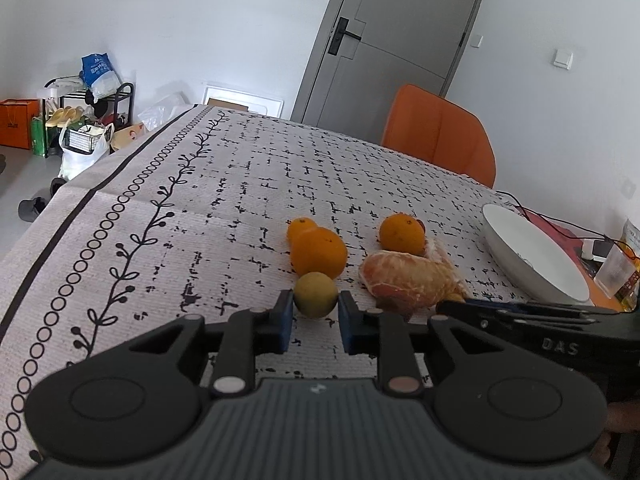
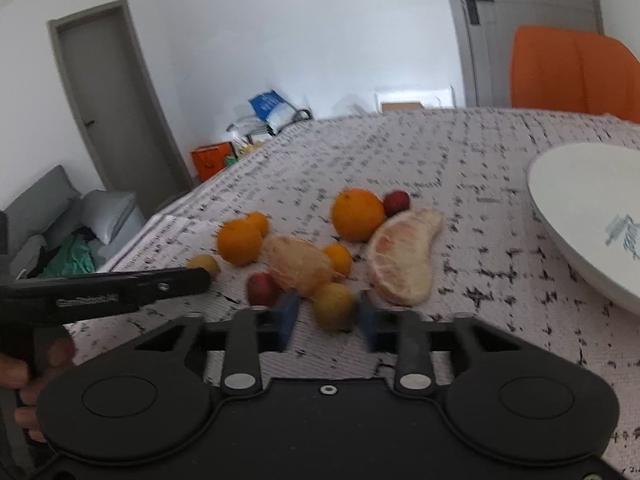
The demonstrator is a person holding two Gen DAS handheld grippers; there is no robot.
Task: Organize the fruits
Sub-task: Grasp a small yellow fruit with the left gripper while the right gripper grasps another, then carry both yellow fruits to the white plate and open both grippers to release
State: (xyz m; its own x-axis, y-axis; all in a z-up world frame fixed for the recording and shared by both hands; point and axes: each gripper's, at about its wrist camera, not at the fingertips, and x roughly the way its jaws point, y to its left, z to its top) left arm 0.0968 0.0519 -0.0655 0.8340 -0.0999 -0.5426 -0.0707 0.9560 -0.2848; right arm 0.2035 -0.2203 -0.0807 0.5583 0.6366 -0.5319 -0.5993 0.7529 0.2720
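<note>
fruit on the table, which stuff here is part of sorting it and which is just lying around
Part of the job:
- small yellow fruit in left gripper
- second yellow fruit between right gripper pads
- oranges
- peeled pomelo pieces
- red fruits
- white bowl

Lying about:
- orange chair
- plastic cup
- bags on the floor

Blurred right wrist view, fruit partly hidden, plate cut off

From my right wrist camera the whole view is smeared, so I can't tell whether the pads touch the yellow fruit (image 2: 334,312) between them. The white plate (image 2: 580,216) runs off the right edge there. In my left wrist view, the peeled pomelo piece (image 1: 408,280) is partly covered by the right tongs (image 1: 520,314), and a small red fruit (image 1: 421,225) peeks from behind an orange (image 1: 401,234).
</note>
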